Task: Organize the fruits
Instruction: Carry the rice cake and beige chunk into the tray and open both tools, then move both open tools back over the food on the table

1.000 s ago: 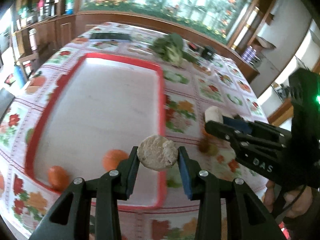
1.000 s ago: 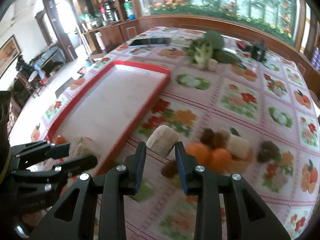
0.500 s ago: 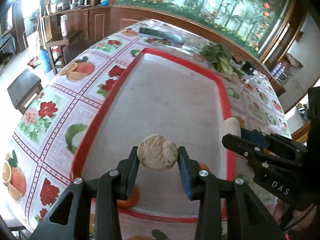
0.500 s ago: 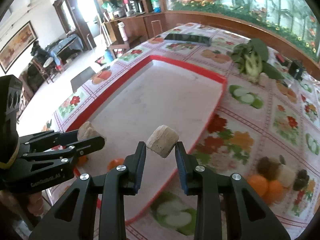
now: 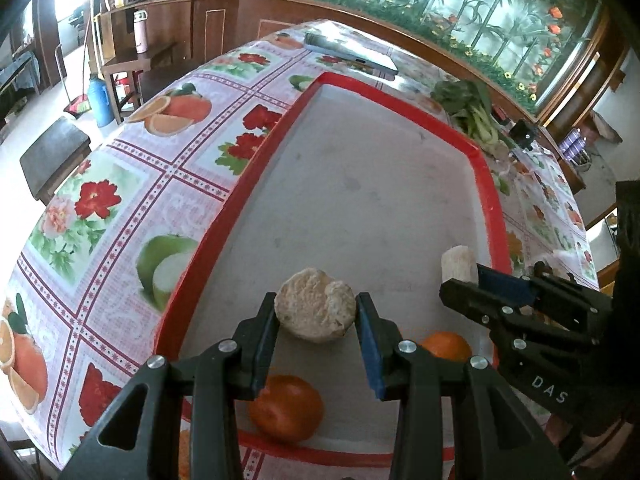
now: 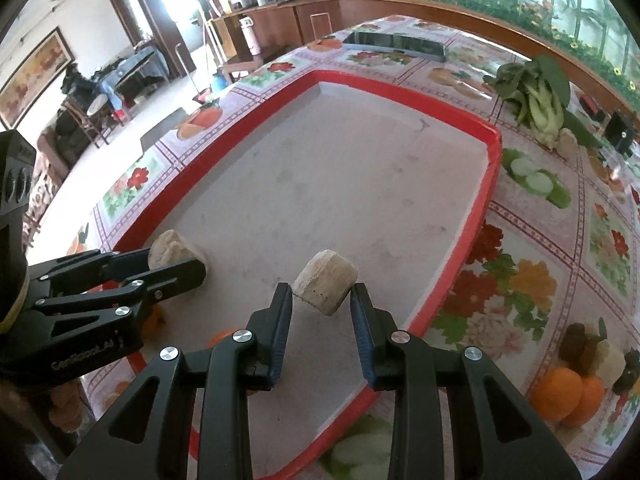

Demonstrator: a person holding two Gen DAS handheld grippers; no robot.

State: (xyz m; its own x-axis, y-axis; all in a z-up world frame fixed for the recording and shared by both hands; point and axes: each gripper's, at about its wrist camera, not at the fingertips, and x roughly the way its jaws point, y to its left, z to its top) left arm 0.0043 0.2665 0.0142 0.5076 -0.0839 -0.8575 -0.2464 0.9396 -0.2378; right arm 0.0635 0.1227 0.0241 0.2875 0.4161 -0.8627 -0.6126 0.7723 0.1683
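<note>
The left wrist view shows two round orange mandarins inside the shallow red-rimmed tray with the grey floor, both close to its near edge: one mandarin lies under the left gripper, the other mandarin sits nearer the right corner. The right wrist view hides them almost fully behind the black fingers, but it shows what the left view does not: a small heap of loose fruit on the flowered plastic tablecloth, outside the tray's right edge, with orange mandarins, dark brown pieces and a pale chunk touching each other.

The left gripper is closed on a pale beige, rough round fruit piece; its two pads press the piece from both sides, above the tray floor near the near edge. The right gripper is closed on a smaller pale beige cylindrical fruit piece, held tilted between its blue-lined pads, also over the tray and nearer its right edge. Each view also shows the other gripper from the side with its piece at the tip.

Farther away, beyond the tray's far right corner, a green leafy vegetable lies on the cloth, and a dark flat phone lies past the far edge.
</note>
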